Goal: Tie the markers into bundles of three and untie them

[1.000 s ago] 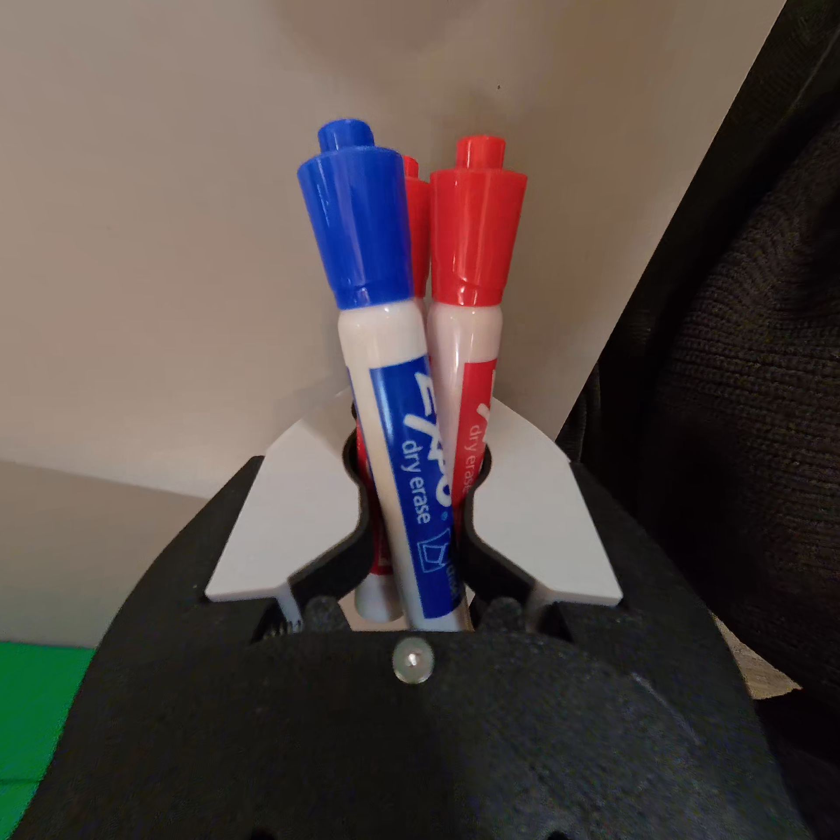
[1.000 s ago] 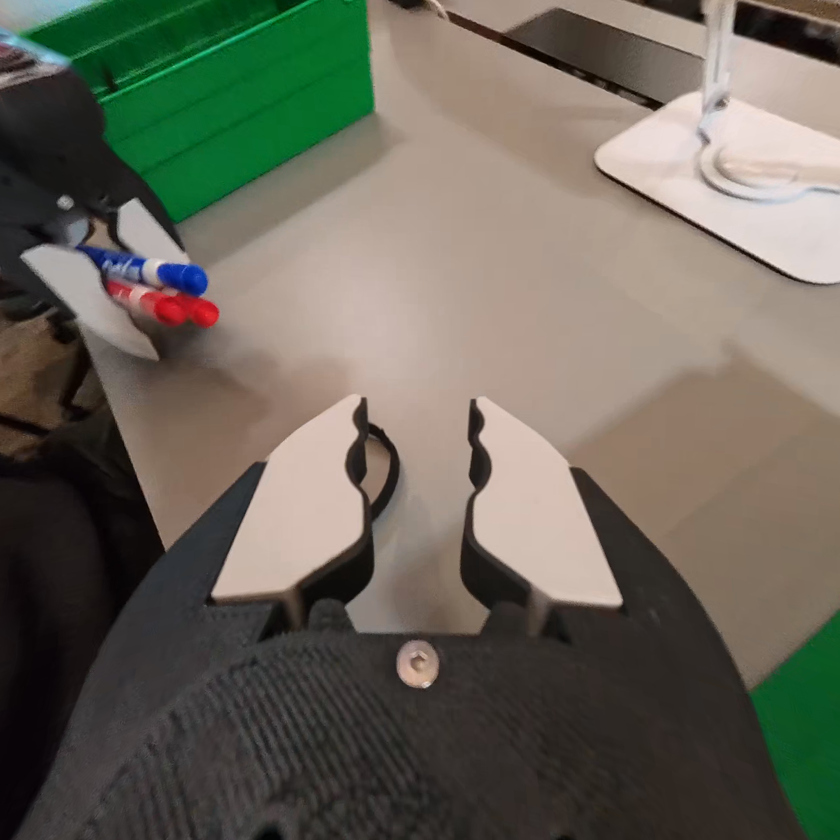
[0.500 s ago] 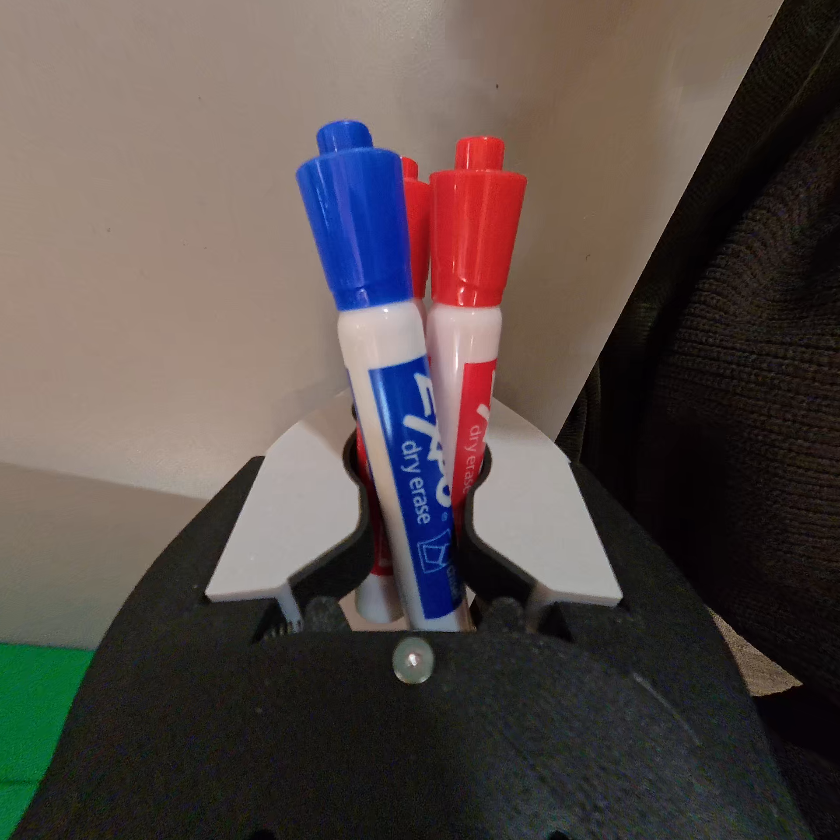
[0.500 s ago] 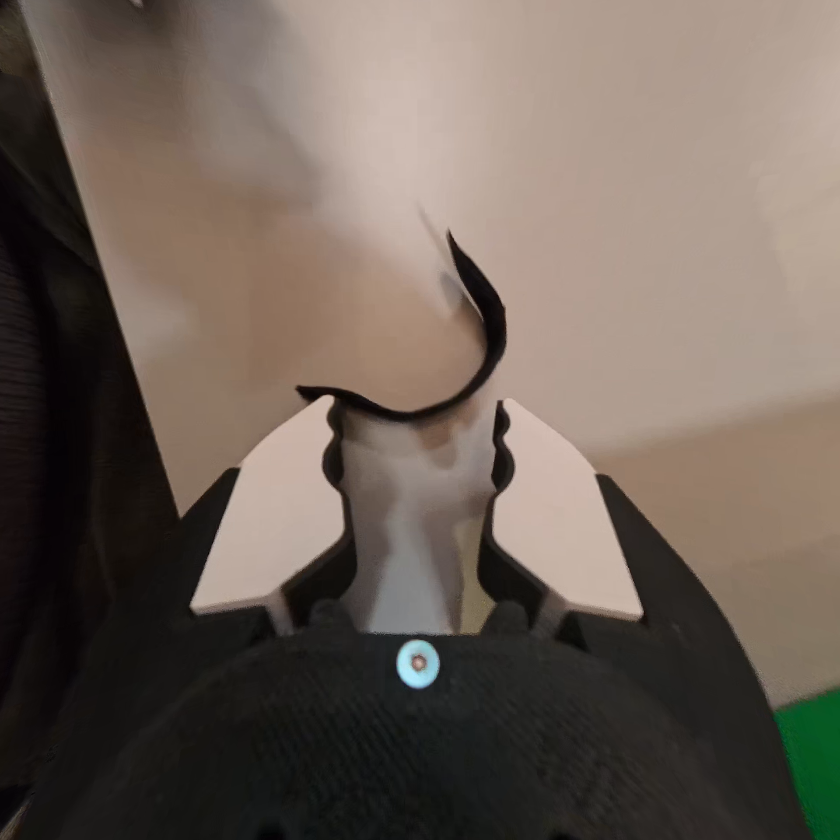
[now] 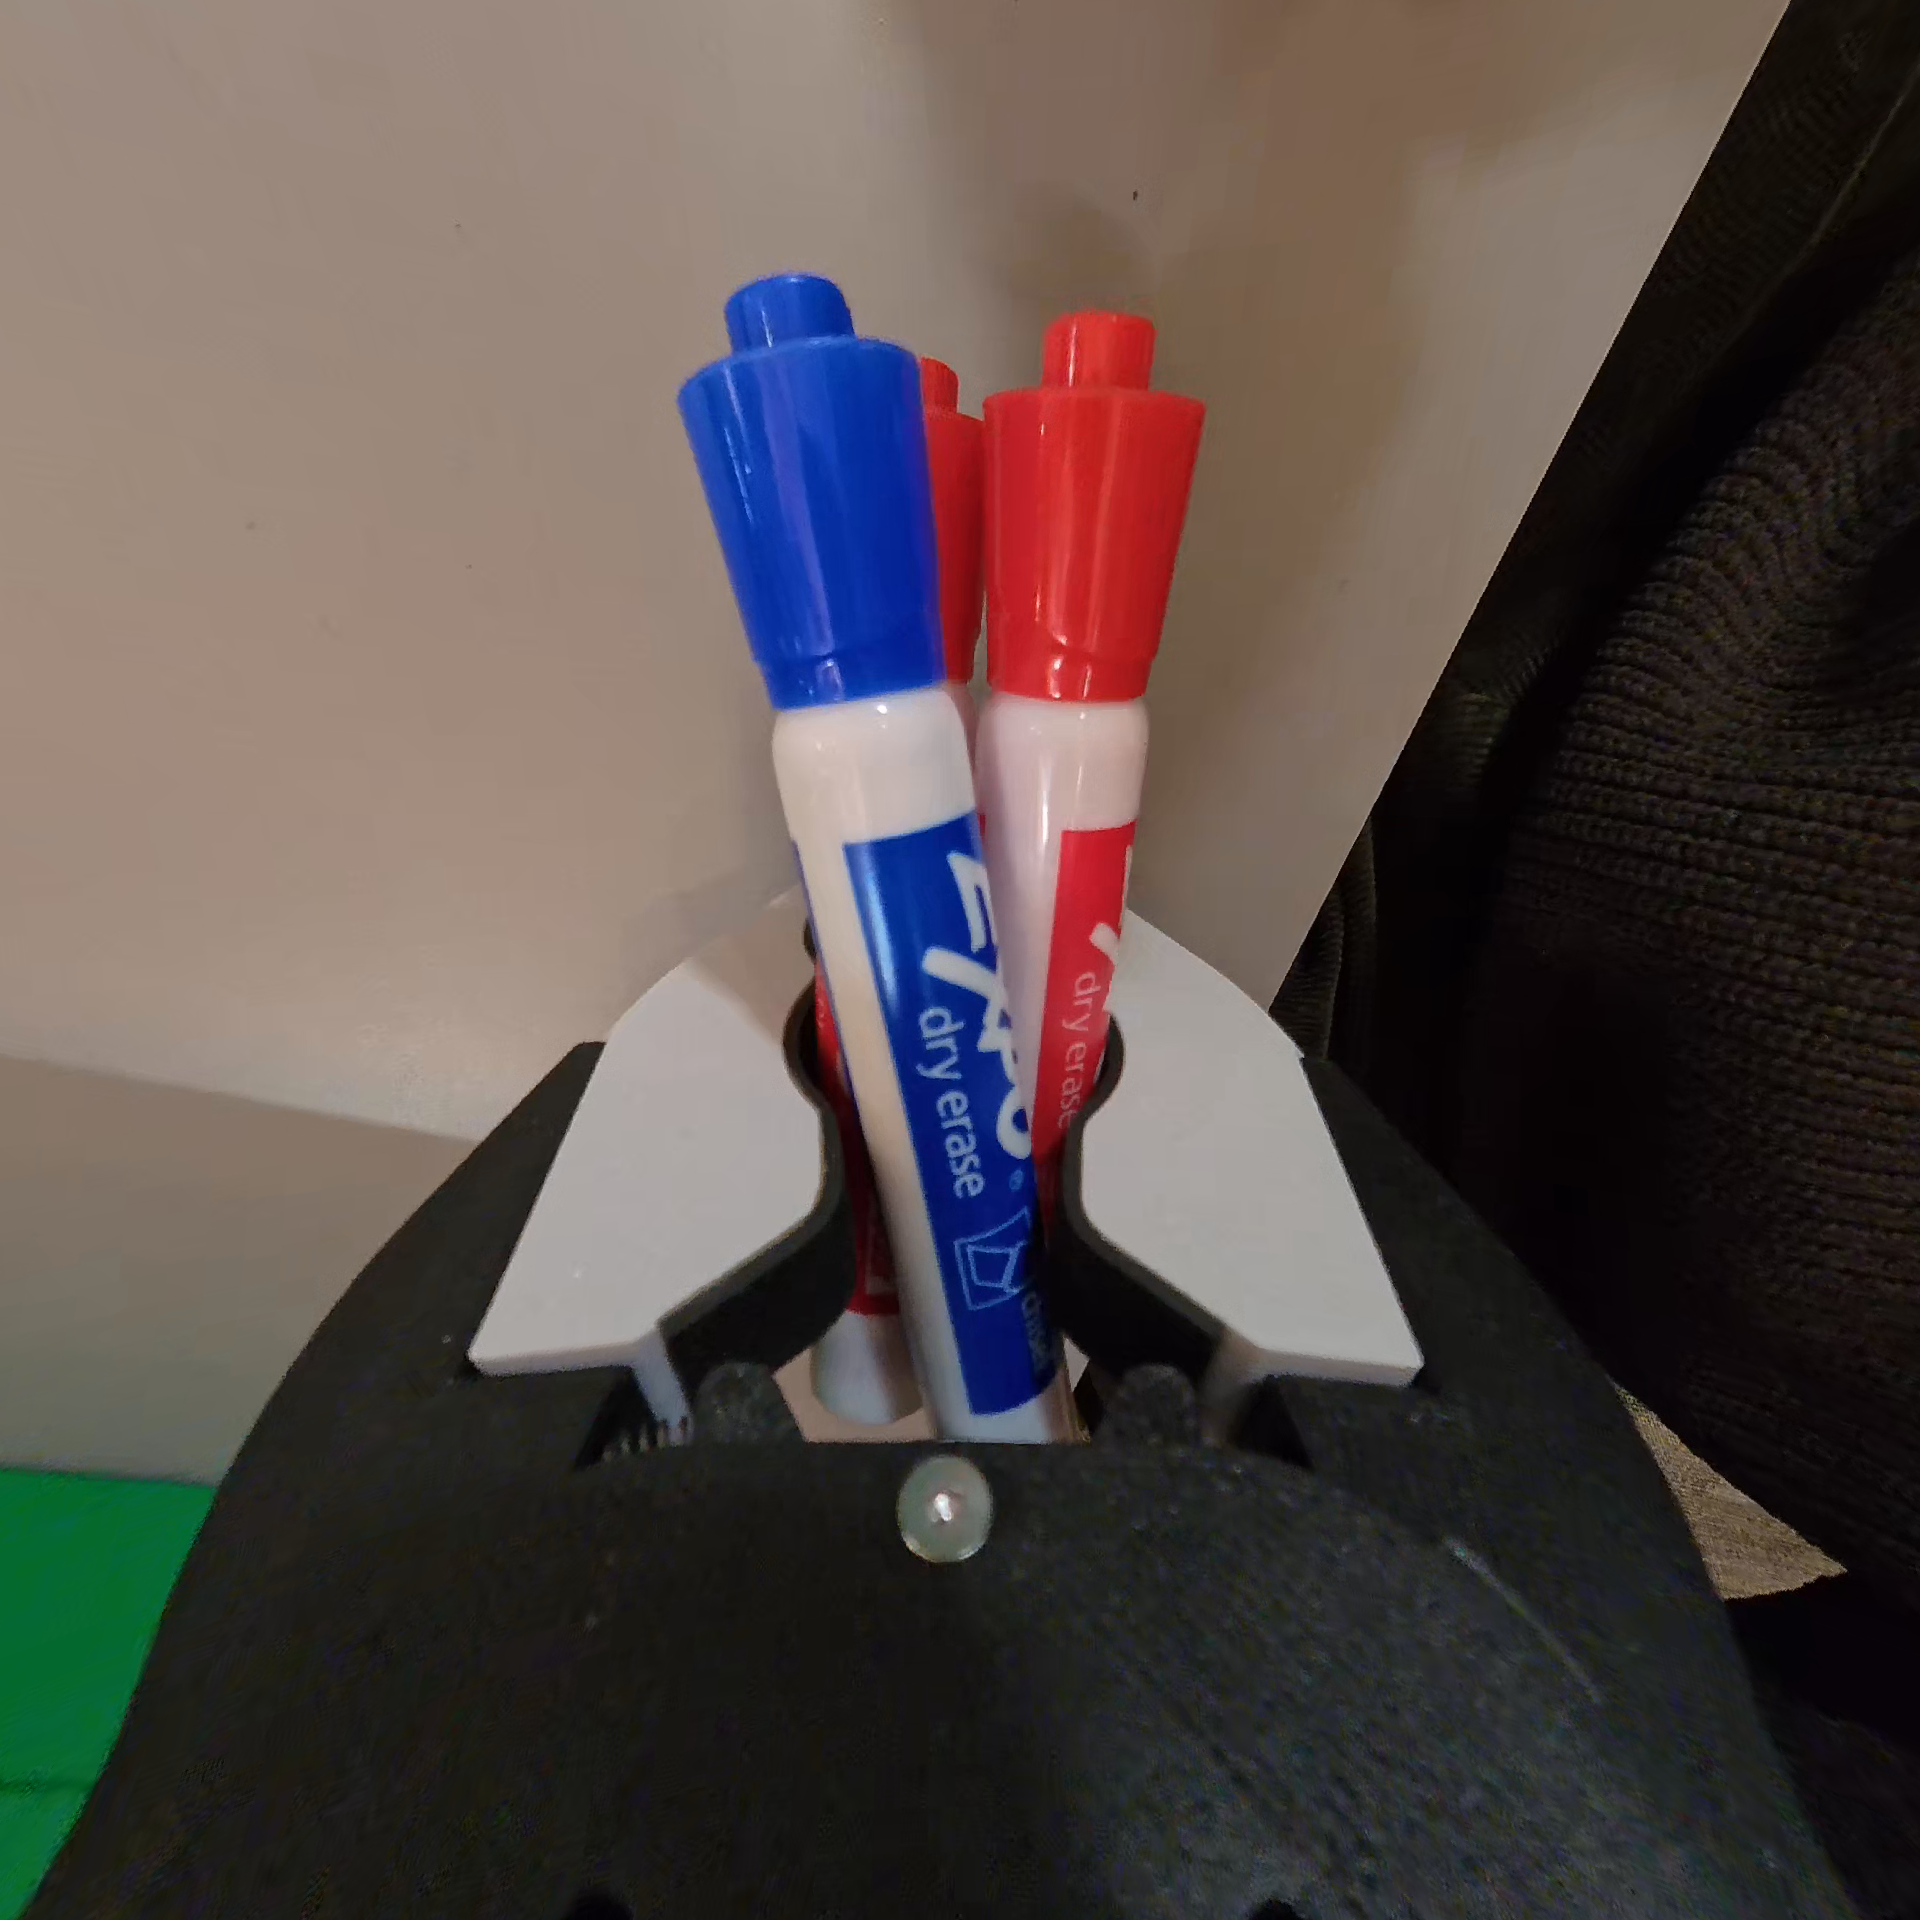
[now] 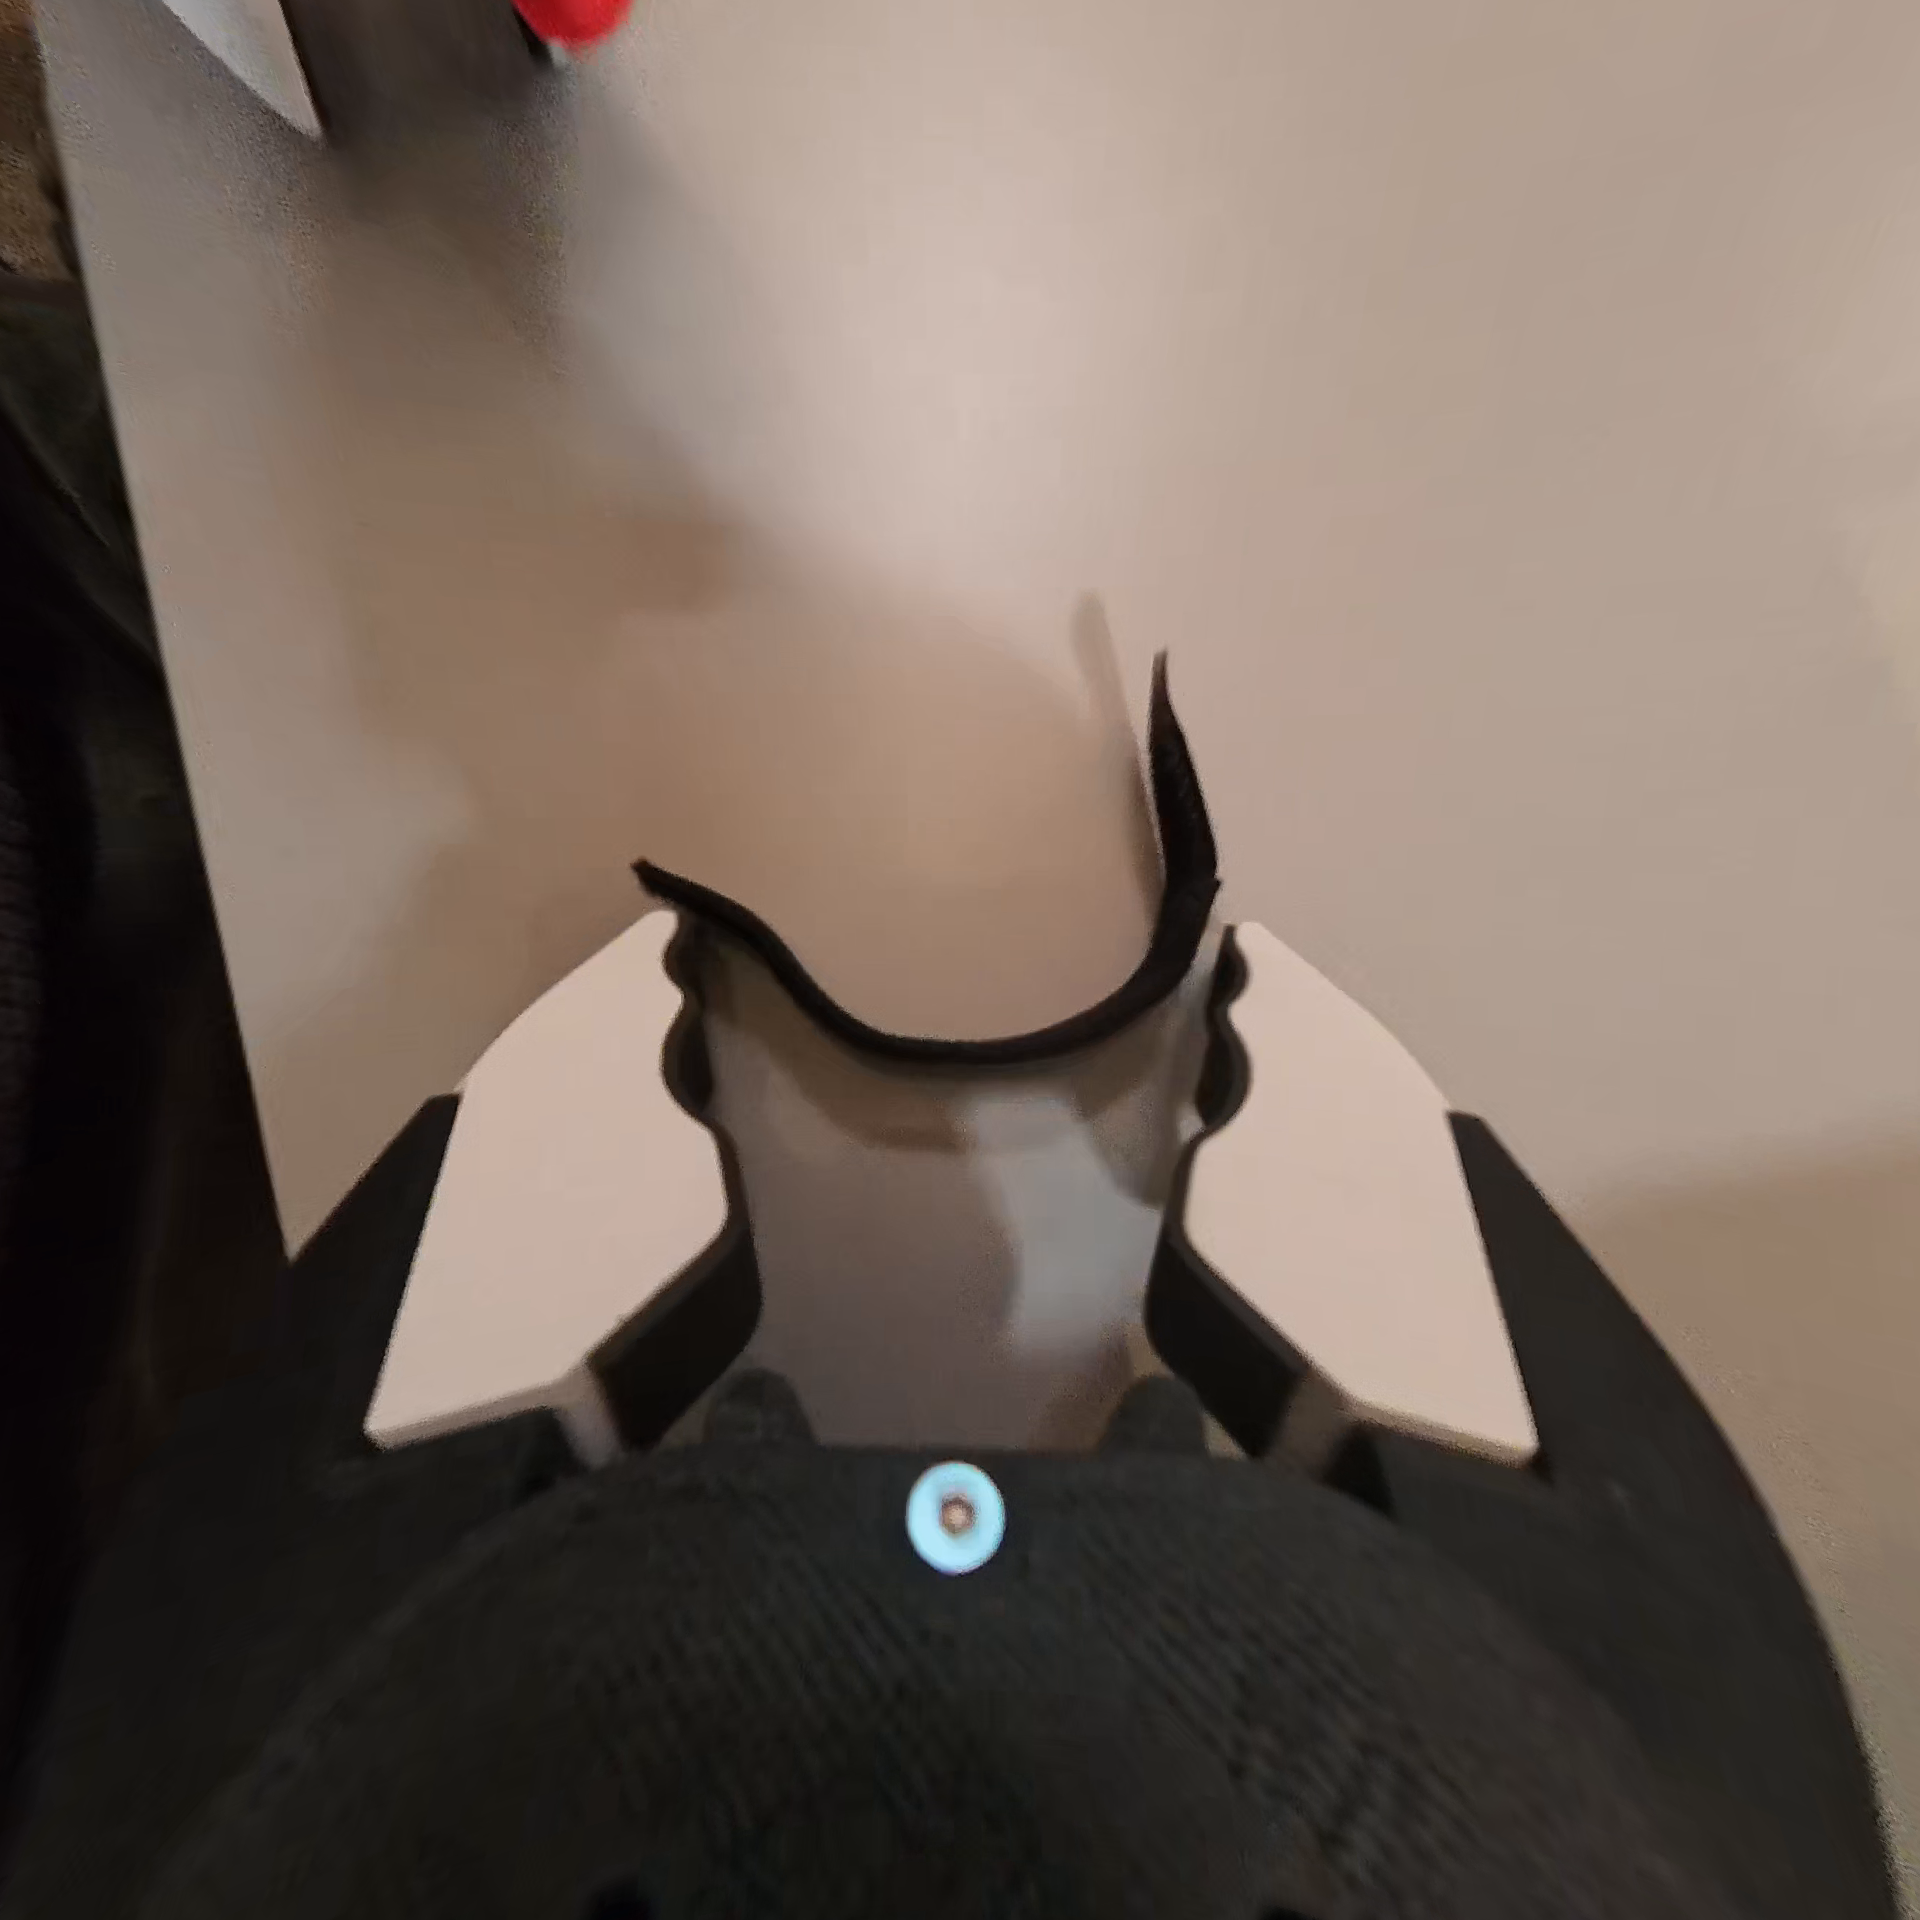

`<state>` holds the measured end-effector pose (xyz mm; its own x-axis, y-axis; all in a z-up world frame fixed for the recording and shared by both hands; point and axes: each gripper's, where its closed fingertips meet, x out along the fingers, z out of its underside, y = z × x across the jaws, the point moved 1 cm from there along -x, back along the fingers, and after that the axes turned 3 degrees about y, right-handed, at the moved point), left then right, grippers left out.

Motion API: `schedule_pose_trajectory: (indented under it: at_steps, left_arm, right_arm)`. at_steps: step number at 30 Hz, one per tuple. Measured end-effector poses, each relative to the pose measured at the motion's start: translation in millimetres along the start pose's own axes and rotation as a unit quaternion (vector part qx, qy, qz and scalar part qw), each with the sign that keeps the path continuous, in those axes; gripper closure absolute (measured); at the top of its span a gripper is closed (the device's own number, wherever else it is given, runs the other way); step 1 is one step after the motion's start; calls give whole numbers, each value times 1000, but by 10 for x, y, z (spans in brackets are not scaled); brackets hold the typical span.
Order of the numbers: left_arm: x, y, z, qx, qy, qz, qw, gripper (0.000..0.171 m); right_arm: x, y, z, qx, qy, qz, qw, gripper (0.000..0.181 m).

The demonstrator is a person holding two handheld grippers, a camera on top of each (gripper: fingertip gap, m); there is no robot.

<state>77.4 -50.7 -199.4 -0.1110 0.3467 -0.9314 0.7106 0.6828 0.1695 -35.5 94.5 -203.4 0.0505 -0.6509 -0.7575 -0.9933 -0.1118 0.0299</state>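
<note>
My left gripper point(image 5: 961, 935) is shut on a bundle of three dry-erase markers that stick out forward: a blue-capped marker point(image 5: 821, 540) in front, a red-capped marker point(image 5: 1091, 520) beside it, and a second red marker point(image 5: 951, 499) mostly hidden behind them. My right gripper point(image 6: 951, 930) is open wide just above the beige table point(image 6: 1351, 416). A black elastic band point(image 6: 935, 1049) hangs across both its fingertips, sagging between them, with one end curling up past the right finger. The left gripper's finger point(image 6: 260, 62) and a red cap point(image 6: 582, 21) show at the top left.
A person's dark knit garment point(image 5: 1662, 831) fills the right side of the left wrist view and shows in the right wrist view point(image 6: 83, 935) beyond the table's left edge. A corner of a green bin point(image 5: 83, 1621) shows at the lower left. Tip to tip, the grippers are about 20 centimetres apart.
The right gripper swung down toward the table and opened wider, and the black band now spans both fingers. The left gripper and its markers have barely moved.
</note>
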Motion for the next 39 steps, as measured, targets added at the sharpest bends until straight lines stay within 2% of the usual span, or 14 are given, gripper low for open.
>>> schedule_pose_trajectory:
  at_steps: [6, 12, 16, 21, 25, 28, 34, 39]
  left_arm:
    - [0, 0, 0, -2, 4, 0, 1000, 128]
    - [0, 1, 1, -3, 6, 1, 1000, 128]
    - [-2, 0, 1, -5, 9, 4, 1000, 128]
    - [-4, 0, 1, -4, 12, 7, 1000, 128]
    - [-5, 13, -1, 2, 19, 14, 1000, 128]
    - [3, 66, -23, 7, 30, 35, 999, 128]
    - [7, 106, -24, 11, 25, 42, 999, 128]
    - [8, 126, -21, 13, 19, 43, 999, 128]
  right_arm:
    - [-47, 21, 36, 25, 8, 5, 1000, 114]
    - [-70, 2, -16, 49, 41, -10, 998, 120]
    - [-136, -106, -258, 52, 115, -33, 992, 125]
    - [-227, -302, -722, 103, 247, -88, 959, 126]
    - [-205, -360, -978, 181, 309, -129, 925, 123]
    - [-136, -387, -1047, 230, 322, -158, 905, 121]
    - [-75, -369, -1098, 288, 342, -172, 878, 121]
    - [12, -447, -1114, 311, 334, -191, 869, 121]
